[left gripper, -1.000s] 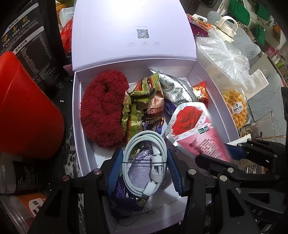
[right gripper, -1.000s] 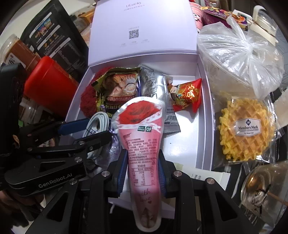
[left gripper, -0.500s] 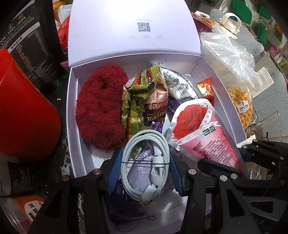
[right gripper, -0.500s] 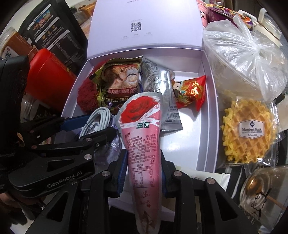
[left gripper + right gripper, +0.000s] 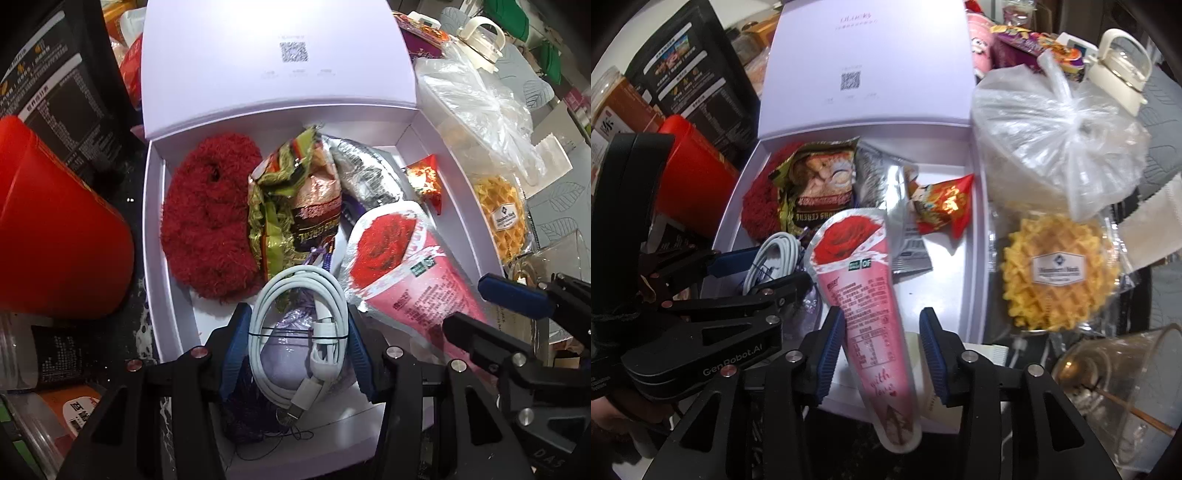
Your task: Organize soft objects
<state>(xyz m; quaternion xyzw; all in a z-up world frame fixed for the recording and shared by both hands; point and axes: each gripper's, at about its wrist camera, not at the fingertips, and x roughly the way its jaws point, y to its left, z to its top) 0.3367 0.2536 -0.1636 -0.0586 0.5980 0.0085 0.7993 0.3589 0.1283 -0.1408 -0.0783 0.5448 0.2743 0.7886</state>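
Rose pouch (image 5: pixel 402 273), left wrist view: lies at box (image 5: pixel 155 236) right front, slanting toward right gripper (image 5: pixel 491 306). Left gripper (image 5: pixel 299 354) fingers pinch white cable coil (image 5: pixel 299 325).

Right wrist view: rose pouch (image 5: pixel 864 295) long axis runs along right gripper (image 5: pixel 882 343) fingers, tail hanging over box (image 5: pixel 967 280) front edge. Fingers spread; left pad touching pouch, right pad apart.

Bare box floor (image 5: pixel 938 291) beside pouch (image 5: pixel 864 280)

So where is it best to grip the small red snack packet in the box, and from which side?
Grip the red snack packet across its puffed middle, from above on its right: bare box floor lies there, while the silver packet crowds its left.
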